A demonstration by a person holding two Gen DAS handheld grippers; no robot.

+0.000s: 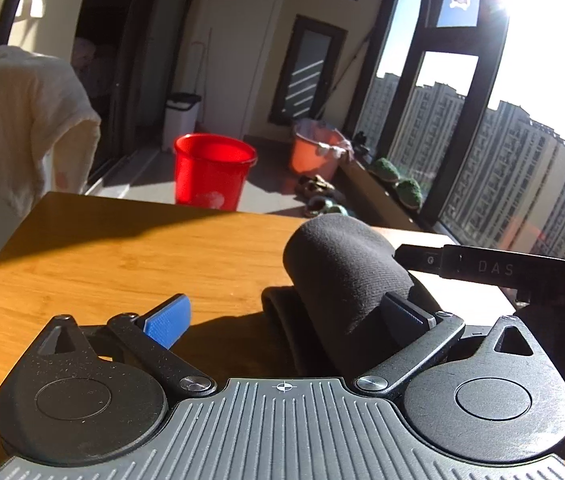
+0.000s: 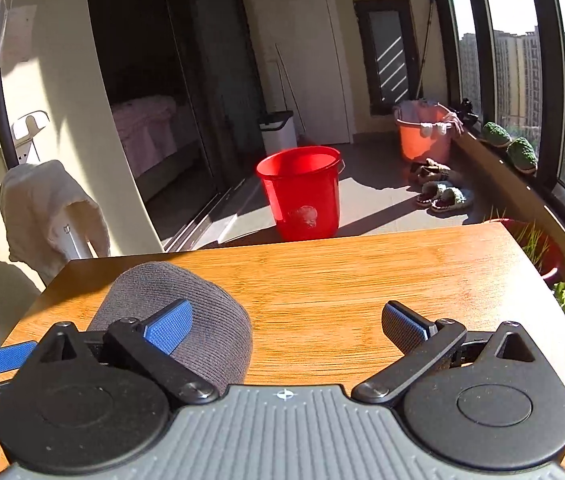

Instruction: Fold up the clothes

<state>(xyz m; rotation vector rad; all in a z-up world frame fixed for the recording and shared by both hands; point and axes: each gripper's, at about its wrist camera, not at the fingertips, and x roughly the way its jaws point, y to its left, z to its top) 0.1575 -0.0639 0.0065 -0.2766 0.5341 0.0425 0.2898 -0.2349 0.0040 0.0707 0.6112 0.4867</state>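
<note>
A dark grey ribbed garment [image 1: 346, 272] lies folded into a thick roll on the wooden table [image 1: 122, 264]. My left gripper [image 1: 286, 318] is open wide; the roll fills the right half of its gap and rests against the right finger [image 1: 406, 314], while the left finger [image 1: 166, 322] stands clear of it. In the right wrist view the same garment [image 2: 210, 312] sits at the table's [image 2: 362, 280] near left. My right gripper [image 2: 286, 326] is open, its left finger [image 2: 168, 326] in front of the roll. The left gripper's blue fingertip [image 2: 6, 356] shows at the left edge.
Beyond the table's far edge stand a red bucket [image 2: 302, 192], an orange basin [image 2: 422, 136] and a white bin [image 2: 278, 132]. Slippers [image 2: 442, 196] lie on the floor. A cream towel [image 2: 46, 212] hangs at the left. Potted plants [image 2: 542, 248] sit beside the table's right edge.
</note>
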